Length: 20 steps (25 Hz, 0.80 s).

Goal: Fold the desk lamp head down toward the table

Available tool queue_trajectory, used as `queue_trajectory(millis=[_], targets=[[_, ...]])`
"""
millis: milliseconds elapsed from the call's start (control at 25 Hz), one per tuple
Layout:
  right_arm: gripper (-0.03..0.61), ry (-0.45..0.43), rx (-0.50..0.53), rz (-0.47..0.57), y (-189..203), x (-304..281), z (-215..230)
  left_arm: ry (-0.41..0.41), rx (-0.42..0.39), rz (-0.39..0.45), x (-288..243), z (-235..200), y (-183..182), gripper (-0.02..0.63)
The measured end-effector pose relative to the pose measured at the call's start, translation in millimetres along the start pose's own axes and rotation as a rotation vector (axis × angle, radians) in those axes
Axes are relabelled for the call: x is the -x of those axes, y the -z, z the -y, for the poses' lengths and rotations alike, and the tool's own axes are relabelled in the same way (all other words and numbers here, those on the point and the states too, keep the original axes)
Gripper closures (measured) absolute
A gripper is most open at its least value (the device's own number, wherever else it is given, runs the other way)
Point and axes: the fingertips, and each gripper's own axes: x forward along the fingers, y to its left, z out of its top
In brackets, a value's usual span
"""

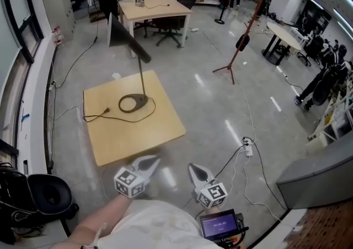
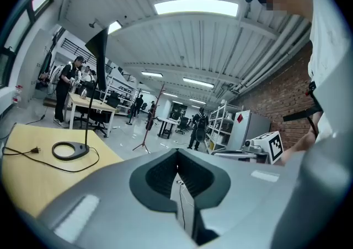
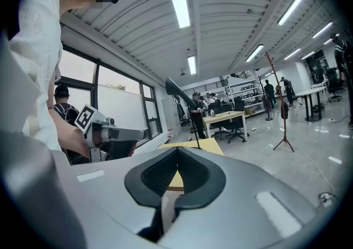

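Two hand-held tools sit low at 6 o'clock of the head view, side by side with a gap between them, both aimed toward 12 o'clock and held close to level. The left tool (image 1: 150,161) is carried on a bare forearm (image 1: 91,226) that comes in from 7 o'clock. Its jaws are pressed together with nothing between them, and its tips are near the near edge of the square light-wood bench (image 1: 132,137). The right tool (image 1: 196,169) lies at 3 o'clock of the left one, over the grey floor (image 1: 220,104). Its jaws are likewise closed and empty, and it touches nothing.

At 12 o'clock of the left tool, well apart from both tools, the black desk lamp (image 1: 143,77) stands on the far half of the bench. Its ring-shaped base (image 1: 142,99) rests flat and its thin pole is upright. Its long flat head (image 1: 128,37) is raised high and slopes up toward 11 o'clock from the pole's top. A black cord (image 1: 118,117) loops from the base toward 9 o'clock across the bench.
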Motion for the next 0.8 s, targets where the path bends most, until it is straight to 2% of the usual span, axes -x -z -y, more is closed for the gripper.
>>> queue_trajectory(millis=[480,800], targets=[[0.565,0.034,0.01,0.017,-26.7,-53.4,35.7,0.045,-0.043,0.014,-45.2,-48.6,-33.2,0.612],[0.565,0.017,0.036,0.014,-41.7,-103.6,44.7,0.019,-0.032,0.035,-52.5,-97.1,-48.6,0.612]])
